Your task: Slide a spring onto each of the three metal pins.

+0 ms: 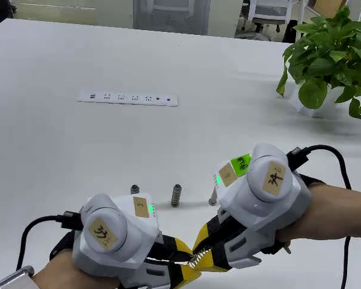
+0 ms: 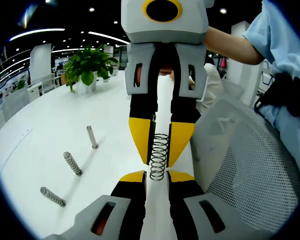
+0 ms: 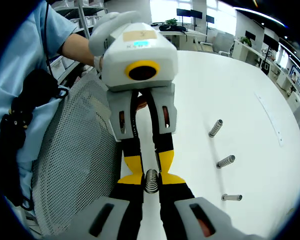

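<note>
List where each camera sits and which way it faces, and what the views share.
Head view: on the headset, looking forward and down at the table; the person's forearms show low in frame.
Left gripper view: on the left gripper, looking along its fingers at the right gripper; arm and blue shirt at right.
Right gripper view: on the right gripper, facing the left one; shirt at left.
Shared: the spring both grip, and three pins.
</note>
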{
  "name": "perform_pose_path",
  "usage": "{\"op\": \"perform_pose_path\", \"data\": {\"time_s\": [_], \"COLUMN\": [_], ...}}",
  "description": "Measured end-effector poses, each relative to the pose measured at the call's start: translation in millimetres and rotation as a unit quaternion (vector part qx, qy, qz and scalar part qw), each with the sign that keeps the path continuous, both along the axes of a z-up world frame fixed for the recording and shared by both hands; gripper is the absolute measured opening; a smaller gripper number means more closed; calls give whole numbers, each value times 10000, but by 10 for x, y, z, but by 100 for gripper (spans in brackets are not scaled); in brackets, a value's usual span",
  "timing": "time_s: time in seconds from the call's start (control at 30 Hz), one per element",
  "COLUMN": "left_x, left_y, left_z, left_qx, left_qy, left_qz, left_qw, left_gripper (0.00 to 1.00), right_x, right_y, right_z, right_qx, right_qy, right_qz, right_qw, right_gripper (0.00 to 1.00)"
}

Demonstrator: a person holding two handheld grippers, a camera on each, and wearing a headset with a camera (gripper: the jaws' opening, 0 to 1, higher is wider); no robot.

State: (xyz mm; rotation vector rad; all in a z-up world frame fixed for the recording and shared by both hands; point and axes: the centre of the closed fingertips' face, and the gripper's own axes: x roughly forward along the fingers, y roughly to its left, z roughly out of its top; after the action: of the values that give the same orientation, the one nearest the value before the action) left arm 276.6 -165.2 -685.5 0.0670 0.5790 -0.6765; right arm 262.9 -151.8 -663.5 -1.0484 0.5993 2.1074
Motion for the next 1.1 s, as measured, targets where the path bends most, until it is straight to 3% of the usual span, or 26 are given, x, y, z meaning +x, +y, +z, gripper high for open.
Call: {"op": "perform_pose_path", "data": {"time_s": [0.1,0.17,0.3,0.43,0.57,0.6,0.7,0.8,0.83,0.9,0.93,0.97,1.0,1.1], "left_x": [-26,-27,-6,2,-22,-23,-44,-46,-47,-52,-52,-52,-72,-122], "left_y": [64,146,329,585,799,883,1007,1114,1121,1205,1238,1287,1308,1340], "left_z": [-7,0,28,44,21,11,12,45,51,52,51,51,52,38], "left_qx": [-240,-255,-444,-648,-552,-544,-519,-653,-662,-613,-601,-614,-712,-814], "left_qy": [63,24,-57,-104,-97,-92,-161,-319,-339,-436,-461,-481,-474,-470], "left_qz": [213,418,950,1609,2072,2295,2541,2766,2782,2964,3067,3256,3349,3390], "left_qw": [9995,9988,9945,9848,9767,9717,9657,9582,9576,9521,9488,9423,9384,9361], "left_gripper": [18,21,34,45,62,67,81,85,87,92,96,100,100,100], "right_x": [52,87,131,169,200,216,252,292,299,363,390,417,447,545], "right_y": [15,11,-6,-27,-28,-27,-34,-31,-29,-22,-17,-14,-11,9], "right_z": [19,23,19,-6,-14,-17,-22,-15,-14,-14,-14,-13,-8,4], "right_qx": [36,36,15,-45,-75,-87,-136,-179,-182,-215,-225,-238,-253,-270], "right_qy": [-26,-42,-72,-111,-135,-149,-198,-257,-268,-370,-410,-451,-481,-599], "right_qz": [-62,-94,-129,-135,-127,-120,-76,-28,-22,17,26,26,48,51], "right_qw": [10000,9999,9999,9998,9998,9998,9997,9995,9995,9991,9989,9987,9985,9978], "right_gripper": [12,12,12,12,12,12,12,12,12,12,12,12,12,12]}}
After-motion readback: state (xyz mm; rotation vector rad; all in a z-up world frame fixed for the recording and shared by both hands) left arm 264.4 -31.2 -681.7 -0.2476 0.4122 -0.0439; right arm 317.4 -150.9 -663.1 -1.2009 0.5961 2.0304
